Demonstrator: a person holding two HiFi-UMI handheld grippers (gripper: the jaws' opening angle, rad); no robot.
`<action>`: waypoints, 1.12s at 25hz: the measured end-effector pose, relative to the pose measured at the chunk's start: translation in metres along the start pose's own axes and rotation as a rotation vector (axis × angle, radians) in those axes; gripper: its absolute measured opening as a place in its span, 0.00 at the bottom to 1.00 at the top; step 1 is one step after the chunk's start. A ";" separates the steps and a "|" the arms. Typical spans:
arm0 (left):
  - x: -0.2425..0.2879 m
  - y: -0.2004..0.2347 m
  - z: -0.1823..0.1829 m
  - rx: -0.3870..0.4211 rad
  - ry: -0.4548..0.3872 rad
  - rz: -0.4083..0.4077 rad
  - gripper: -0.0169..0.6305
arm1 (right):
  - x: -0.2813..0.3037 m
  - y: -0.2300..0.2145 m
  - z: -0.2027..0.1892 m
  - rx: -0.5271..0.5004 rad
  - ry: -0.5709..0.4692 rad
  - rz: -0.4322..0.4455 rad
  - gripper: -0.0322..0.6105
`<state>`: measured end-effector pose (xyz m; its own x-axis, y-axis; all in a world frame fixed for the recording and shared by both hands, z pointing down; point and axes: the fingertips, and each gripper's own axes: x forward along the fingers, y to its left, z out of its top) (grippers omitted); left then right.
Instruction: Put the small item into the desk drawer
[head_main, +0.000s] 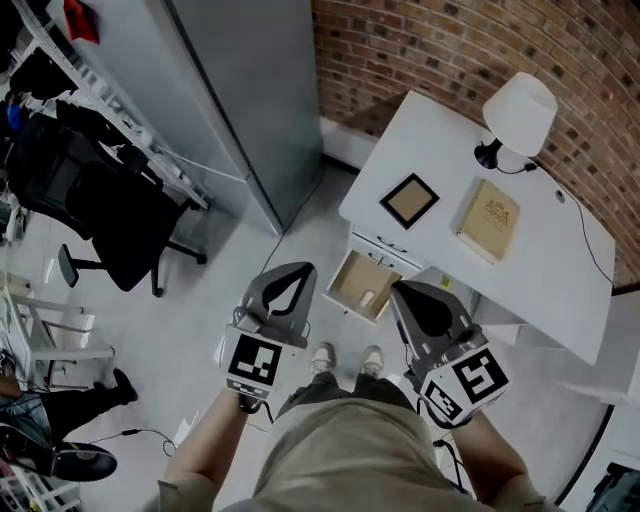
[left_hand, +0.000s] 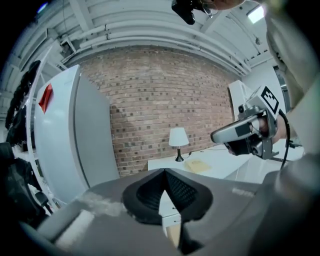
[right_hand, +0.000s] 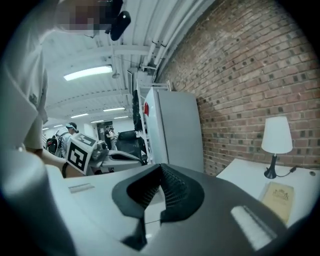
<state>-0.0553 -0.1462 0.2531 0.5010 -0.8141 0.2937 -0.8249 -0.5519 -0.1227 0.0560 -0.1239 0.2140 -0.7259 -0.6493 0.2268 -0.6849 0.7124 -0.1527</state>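
Drawer (head_main: 352, 272) stands pulled out from the near-left side of the white tabletop (head_main: 560, 270), its pale wood floor open to the head view. The small item (head_main: 367, 298) already lies inside it, toward the near right corner.

The item lies between the two claws and slightly farther off than either. The right claw (head_main: 405, 292) sits just beside the drawer's right wall and the left claw (head_main: 292, 272) a little apart on the left, so the right one is nearer. Both claws are pinched fully together with nothing between them (each gripper view shows the ribbed faces meeting).

The item reads as a small whitish lump, too small to give a shape or a long axis. The placing looks done. What remains, I judge, is pushing the drawer toward the far right to close it.
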 end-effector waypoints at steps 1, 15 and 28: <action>-0.005 0.000 0.012 -0.016 -0.020 0.005 0.03 | -0.003 0.006 0.009 -0.013 -0.017 0.007 0.05; -0.068 -0.023 0.093 0.020 -0.131 0.019 0.03 | -0.044 0.046 0.072 -0.112 -0.131 0.002 0.05; -0.071 -0.014 0.085 -0.029 -0.112 0.038 0.03 | -0.044 0.033 0.075 -0.053 -0.167 -0.030 0.05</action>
<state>-0.0574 -0.0956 0.1537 0.4937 -0.8506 0.1808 -0.8504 -0.5157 -0.1041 0.0602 -0.0917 0.1268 -0.7082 -0.7029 0.0666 -0.7057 0.7019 -0.0964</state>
